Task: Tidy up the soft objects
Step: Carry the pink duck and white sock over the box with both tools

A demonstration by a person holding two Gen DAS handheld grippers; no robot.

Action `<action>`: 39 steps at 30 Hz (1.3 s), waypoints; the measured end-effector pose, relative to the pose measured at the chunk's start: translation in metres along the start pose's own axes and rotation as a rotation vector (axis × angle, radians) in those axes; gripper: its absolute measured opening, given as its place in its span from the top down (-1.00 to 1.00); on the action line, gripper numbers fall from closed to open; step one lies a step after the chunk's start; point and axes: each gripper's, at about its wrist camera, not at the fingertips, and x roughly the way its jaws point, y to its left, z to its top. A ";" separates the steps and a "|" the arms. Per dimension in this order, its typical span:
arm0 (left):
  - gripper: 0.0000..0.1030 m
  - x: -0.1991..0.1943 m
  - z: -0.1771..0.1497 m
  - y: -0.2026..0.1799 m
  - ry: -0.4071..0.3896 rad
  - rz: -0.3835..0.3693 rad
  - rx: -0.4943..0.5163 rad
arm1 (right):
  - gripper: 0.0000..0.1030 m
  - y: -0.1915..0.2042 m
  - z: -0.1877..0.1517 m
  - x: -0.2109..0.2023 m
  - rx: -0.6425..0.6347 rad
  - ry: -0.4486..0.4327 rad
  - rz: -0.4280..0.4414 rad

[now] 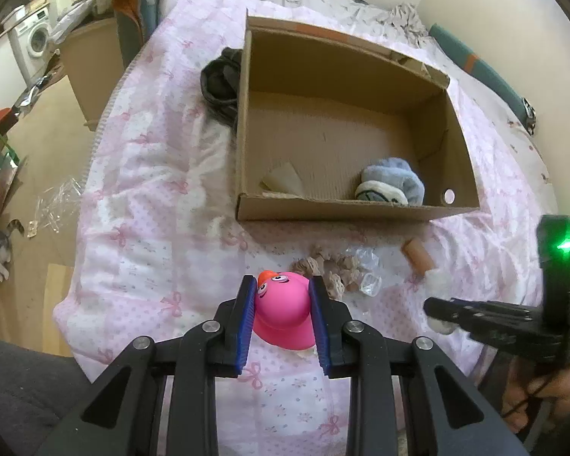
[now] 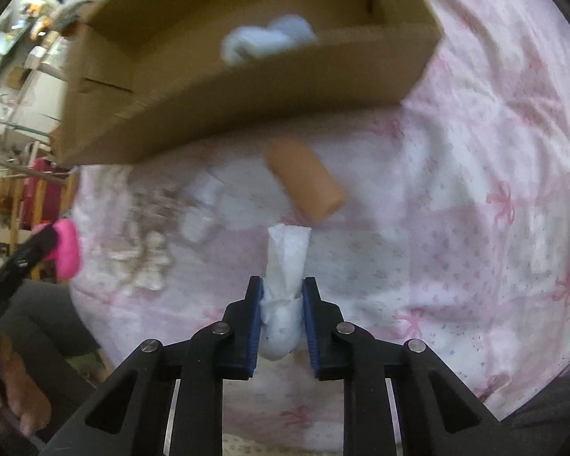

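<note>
Pink-and-white quilted bedding [image 1: 140,205] printed with bows fills both views and carries everything I work over. Cardboard box [image 1: 351,211], open-topped, sits on the quilt ahead of both tools; a rolled blue sock [image 1: 393,184] lies in its near right corner and a pale scrap of paper [image 1: 283,180] near its left wall. Against the box's left outer wall lies a dark bundle [image 1: 220,83]. My left gripper [image 1: 283,311] pinches a pink rubber duck [image 1: 283,313] between its blue pads, held above the quilt just short of the box. My right gripper [image 2: 283,311] clamps a white cloth bundle [image 2: 285,285], its free end pointing toward the box. Between bundle and box lies a tan cylinder [image 2: 304,180]. Left of it sit beige frilly pieces [image 1: 325,268] and clear plastic bits [image 1: 366,269].
</note>
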 end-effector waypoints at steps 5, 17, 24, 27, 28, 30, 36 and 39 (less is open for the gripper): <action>0.51 -0.028 0.006 0.003 -0.035 0.003 -0.041 | 0.57 0.016 0.004 -0.051 0.004 -0.124 0.128; 0.51 -0.062 0.070 -0.023 -0.132 -0.034 0.046 | 0.57 0.045 0.041 -0.135 -0.096 -0.372 0.211; 0.51 -0.029 0.119 -0.026 -0.130 -0.020 0.062 | 0.57 0.059 0.081 -0.120 -0.153 -0.373 0.143; 0.51 -0.012 0.131 -0.032 -0.118 -0.007 0.083 | 0.57 0.060 0.097 -0.104 -0.156 -0.352 0.119; 0.51 -0.006 0.133 -0.034 -0.113 -0.010 0.080 | 0.57 0.059 0.102 -0.097 -0.155 -0.344 0.110; 0.51 0.012 0.135 -0.036 -0.088 -0.015 0.069 | 0.57 0.052 0.108 -0.085 -0.130 -0.326 0.109; 0.51 0.046 0.127 -0.042 -0.053 0.025 0.092 | 0.57 0.034 0.112 -0.053 -0.045 -0.261 0.116; 0.51 0.049 0.129 -0.043 -0.062 0.024 0.100 | 0.57 0.033 0.113 -0.046 -0.052 -0.241 0.103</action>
